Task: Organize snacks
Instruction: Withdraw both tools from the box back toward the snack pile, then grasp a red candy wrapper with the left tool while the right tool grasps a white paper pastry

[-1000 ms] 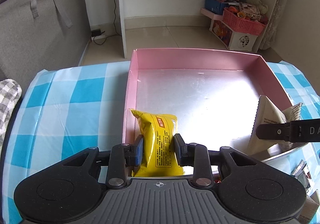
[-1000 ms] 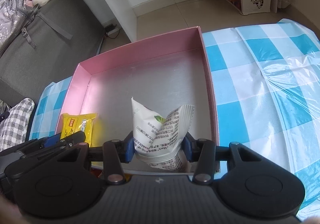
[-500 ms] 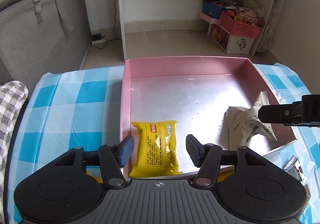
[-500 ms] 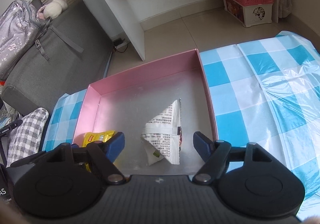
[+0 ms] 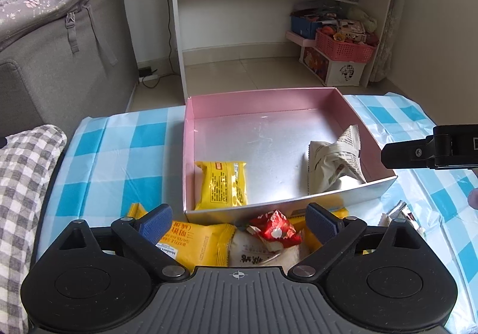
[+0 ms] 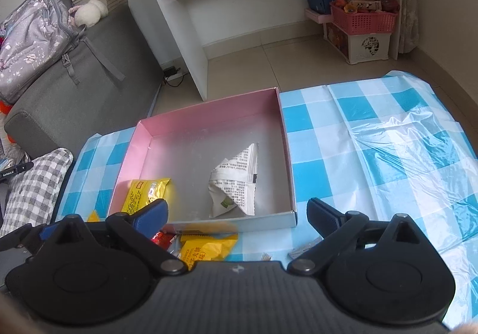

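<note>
A pink box with a silver floor sits on the blue checked tablecloth. A yellow snack packet lies at its near left. A white printed packet lies at its right. My left gripper is open and empty, above a pile in front of the box: a yellow packet, a red packet, a white packet. My right gripper is open and empty at the box's near wall; it also shows in the left wrist view.
The tablecloth spreads right of the box, with small wrappers near its front. A checked cushion lies at the left. A grey sofa, white shelves and a pink basket stand behind.
Both grippers let go of their packets, which now lie in the box. Both have opened wide and pulled back and up, so the pile in front of the box shows.
</note>
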